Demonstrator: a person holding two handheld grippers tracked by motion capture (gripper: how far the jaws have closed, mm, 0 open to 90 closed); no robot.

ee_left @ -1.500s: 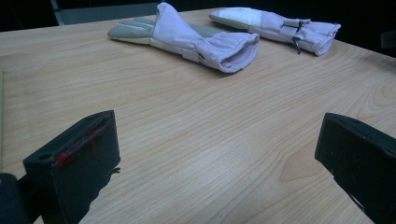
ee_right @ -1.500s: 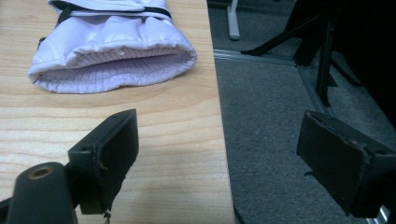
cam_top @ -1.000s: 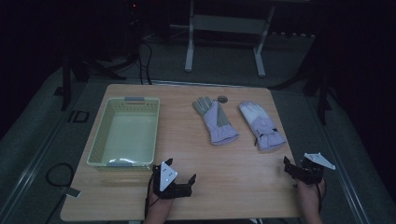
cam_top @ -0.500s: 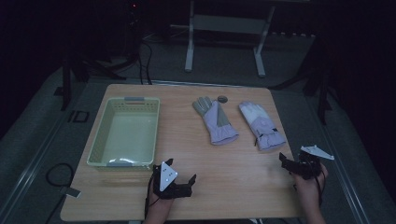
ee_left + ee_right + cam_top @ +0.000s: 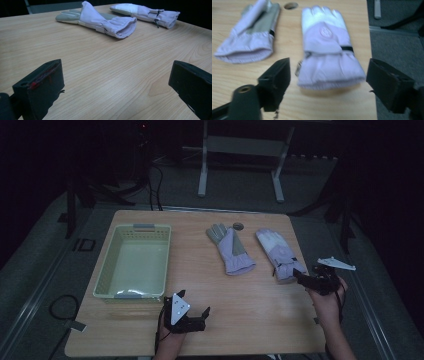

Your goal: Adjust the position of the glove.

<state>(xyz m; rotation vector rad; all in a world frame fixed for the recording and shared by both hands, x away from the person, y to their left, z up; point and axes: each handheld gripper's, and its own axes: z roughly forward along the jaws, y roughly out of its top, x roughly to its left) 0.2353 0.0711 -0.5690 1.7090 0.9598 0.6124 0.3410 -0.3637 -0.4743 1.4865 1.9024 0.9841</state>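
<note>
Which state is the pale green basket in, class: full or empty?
Empty. In the high view the basket shows only its bare pale floor, and both gloves, one beside the other, lie outside it on the table.

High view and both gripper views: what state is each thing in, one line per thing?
Basket: empty, upright.
Left glove: flat, palm up, untouched.
Right glove: flat, back up, untouched.
Left hand-held gripper: open, low over bare table.
Right hand-held gripper: open, at the right glove's cuff.

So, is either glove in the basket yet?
No, both gloves lie on the table right of the empty basket.
</note>
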